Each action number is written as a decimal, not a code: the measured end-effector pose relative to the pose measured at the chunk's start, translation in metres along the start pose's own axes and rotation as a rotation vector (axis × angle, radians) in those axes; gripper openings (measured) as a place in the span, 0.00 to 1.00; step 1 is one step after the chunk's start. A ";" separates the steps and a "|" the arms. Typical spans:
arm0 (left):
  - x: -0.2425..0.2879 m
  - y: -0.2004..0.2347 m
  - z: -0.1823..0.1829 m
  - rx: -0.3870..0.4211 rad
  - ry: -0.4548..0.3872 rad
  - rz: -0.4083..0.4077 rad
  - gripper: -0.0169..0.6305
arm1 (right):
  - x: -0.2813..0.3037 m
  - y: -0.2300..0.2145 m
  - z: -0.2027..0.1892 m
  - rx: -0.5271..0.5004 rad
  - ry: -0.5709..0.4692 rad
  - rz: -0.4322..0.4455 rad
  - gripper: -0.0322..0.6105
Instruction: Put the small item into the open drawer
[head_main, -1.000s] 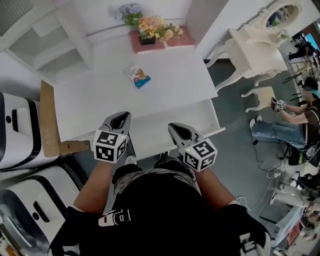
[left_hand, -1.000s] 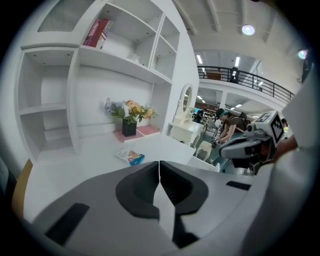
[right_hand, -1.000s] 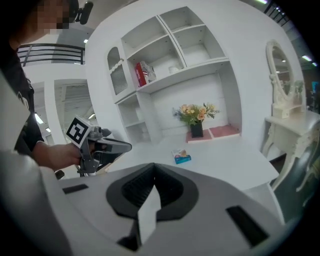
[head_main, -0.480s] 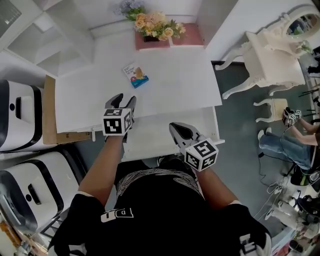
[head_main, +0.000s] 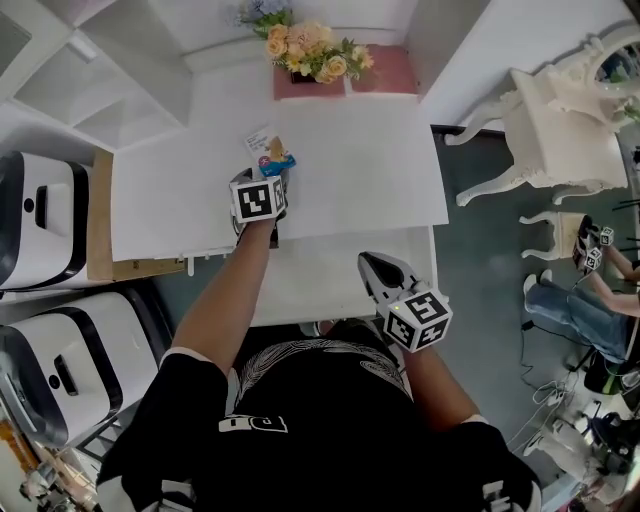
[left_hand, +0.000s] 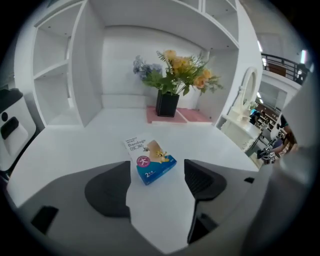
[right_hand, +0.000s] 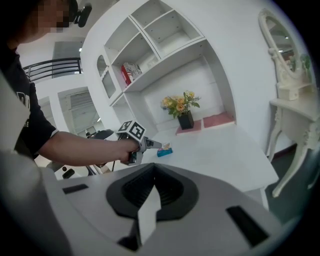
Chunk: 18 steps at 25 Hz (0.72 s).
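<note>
The small item is a blue and white bandage box (head_main: 270, 152) lying flat on the white desk top (head_main: 370, 170). My left gripper (head_main: 266, 180) reaches over the desk to it. In the left gripper view its jaws have just been opening and stand open (left_hand: 156, 182). The box (left_hand: 150, 161) lies just ahead with its near corner between the tips, untouched. The open white drawer (head_main: 330, 285) juts out below the desk's front edge. My right gripper (head_main: 374, 266) hovers shut over the drawer's right part. The right gripper view shows its jaws closed together (right_hand: 150, 192) and the left gripper (right_hand: 142, 142) by the box (right_hand: 164, 150).
A vase of flowers (head_main: 305, 50) stands on a pink mat (head_main: 385, 75) at the desk's back. White shelves (head_main: 120, 80) rise at the left, with white machines (head_main: 40, 220) and cardboard (head_main: 100, 230) beside the desk. A white dressing table (head_main: 570, 110) stands to the right.
My left gripper has moved forward from the drawer's front over the desk to the box, and its jaws have opened. My right gripper has shifted slightly right, still shut.
</note>
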<state>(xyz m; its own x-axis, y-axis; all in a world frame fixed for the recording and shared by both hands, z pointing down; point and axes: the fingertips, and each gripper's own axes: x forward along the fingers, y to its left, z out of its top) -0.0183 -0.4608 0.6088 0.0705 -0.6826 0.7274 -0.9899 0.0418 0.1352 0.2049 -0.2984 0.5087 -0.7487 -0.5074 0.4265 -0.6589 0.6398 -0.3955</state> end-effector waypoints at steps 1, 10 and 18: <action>0.009 0.004 0.002 -0.014 0.015 0.015 0.54 | 0.000 -0.002 0.001 0.001 -0.001 0.000 0.06; 0.070 0.024 0.028 -0.134 0.152 0.126 0.67 | -0.013 -0.032 -0.009 0.032 0.019 -0.046 0.06; 0.101 0.026 0.012 -0.137 0.270 0.204 0.73 | -0.023 -0.054 -0.013 0.057 0.014 -0.094 0.06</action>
<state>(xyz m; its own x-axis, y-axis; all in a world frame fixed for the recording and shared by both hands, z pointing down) -0.0388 -0.5379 0.6776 -0.0783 -0.4340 0.8975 -0.9627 0.2668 0.0450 0.2587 -0.3138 0.5312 -0.6823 -0.5554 0.4754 -0.7298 0.5554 -0.3986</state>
